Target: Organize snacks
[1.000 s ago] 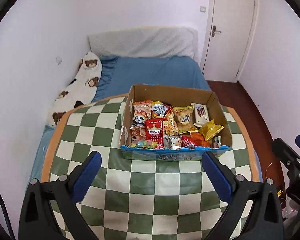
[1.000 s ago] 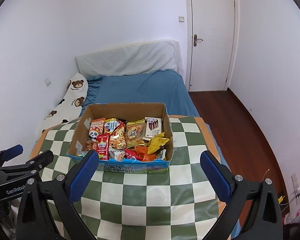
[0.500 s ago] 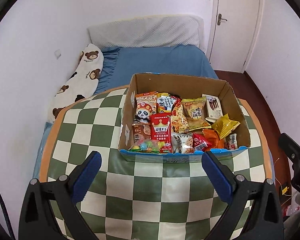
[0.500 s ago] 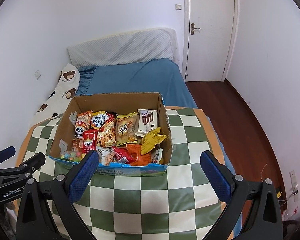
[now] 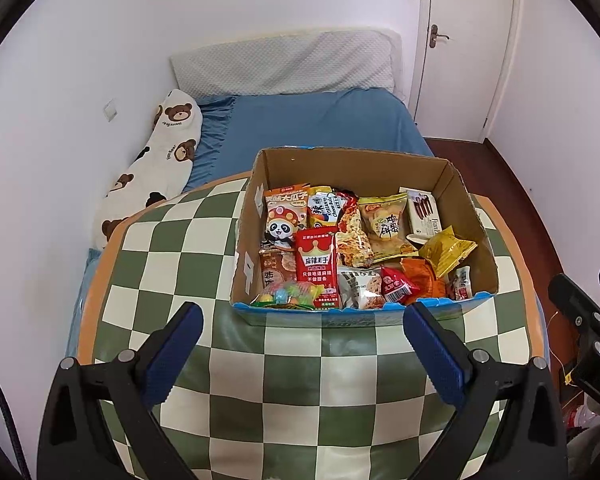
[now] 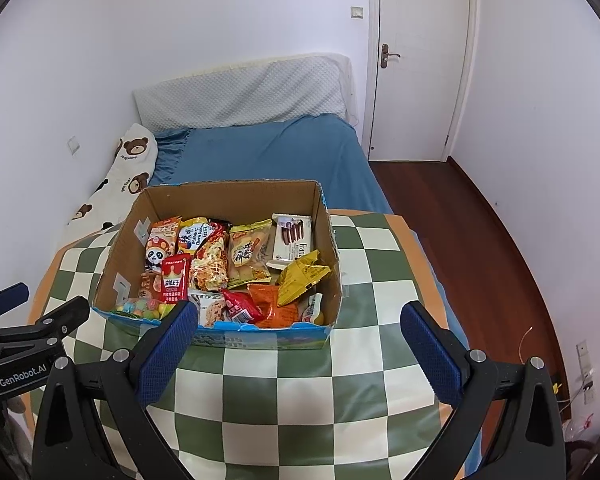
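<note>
Many crinkly packets (image 5: 364,248) fill rectangular cardboard box (image 5: 352,168).

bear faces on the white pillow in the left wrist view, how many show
6, though folds or the table may hide more: top, below it, middle, right edge near the table, bottom, and a partial one at the upper left edge.

1 box (image 5: 260,216), ~13 snack pkts (image 5: 316,268), 2 grippers (image 5: 304,346)

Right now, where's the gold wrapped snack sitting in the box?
In both views the gold snack lies at the right side of the cardboard box, just in front of the white biscuit box and behind the orange packet.
</note>
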Motion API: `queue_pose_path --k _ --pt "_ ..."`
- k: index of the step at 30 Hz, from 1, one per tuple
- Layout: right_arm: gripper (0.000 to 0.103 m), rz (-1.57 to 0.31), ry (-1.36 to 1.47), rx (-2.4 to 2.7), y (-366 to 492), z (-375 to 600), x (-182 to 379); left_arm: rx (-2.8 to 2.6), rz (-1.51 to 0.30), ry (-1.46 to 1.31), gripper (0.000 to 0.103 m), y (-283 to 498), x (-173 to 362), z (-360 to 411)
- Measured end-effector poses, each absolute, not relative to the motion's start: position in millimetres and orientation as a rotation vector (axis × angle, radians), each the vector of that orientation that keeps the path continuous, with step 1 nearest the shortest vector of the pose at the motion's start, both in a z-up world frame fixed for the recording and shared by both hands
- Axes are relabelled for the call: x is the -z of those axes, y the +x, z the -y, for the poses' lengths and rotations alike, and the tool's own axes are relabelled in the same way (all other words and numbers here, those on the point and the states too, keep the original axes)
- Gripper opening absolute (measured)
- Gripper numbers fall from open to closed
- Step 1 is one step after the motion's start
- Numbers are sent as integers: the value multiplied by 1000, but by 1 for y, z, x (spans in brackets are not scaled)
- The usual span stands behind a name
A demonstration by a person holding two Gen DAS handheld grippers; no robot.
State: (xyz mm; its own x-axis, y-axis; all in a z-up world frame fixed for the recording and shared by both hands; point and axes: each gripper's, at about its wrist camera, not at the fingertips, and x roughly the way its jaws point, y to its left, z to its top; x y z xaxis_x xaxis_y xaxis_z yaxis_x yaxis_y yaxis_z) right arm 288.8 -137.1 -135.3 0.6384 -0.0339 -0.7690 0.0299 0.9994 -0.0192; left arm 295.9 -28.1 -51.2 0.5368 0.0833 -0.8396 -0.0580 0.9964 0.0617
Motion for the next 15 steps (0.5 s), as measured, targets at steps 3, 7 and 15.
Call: queue_pose_path --k 3,7,15 --pt "103 -877 -8 36 288 137 135 -80 -999 26 103 295 51 28" --pt "103 -870 -18 37 289 136 134 -76 -999 25 103 294 50 30" --pt "103 -874 -25 32 286 134 132 -74 -996 25 103 293 48 33"
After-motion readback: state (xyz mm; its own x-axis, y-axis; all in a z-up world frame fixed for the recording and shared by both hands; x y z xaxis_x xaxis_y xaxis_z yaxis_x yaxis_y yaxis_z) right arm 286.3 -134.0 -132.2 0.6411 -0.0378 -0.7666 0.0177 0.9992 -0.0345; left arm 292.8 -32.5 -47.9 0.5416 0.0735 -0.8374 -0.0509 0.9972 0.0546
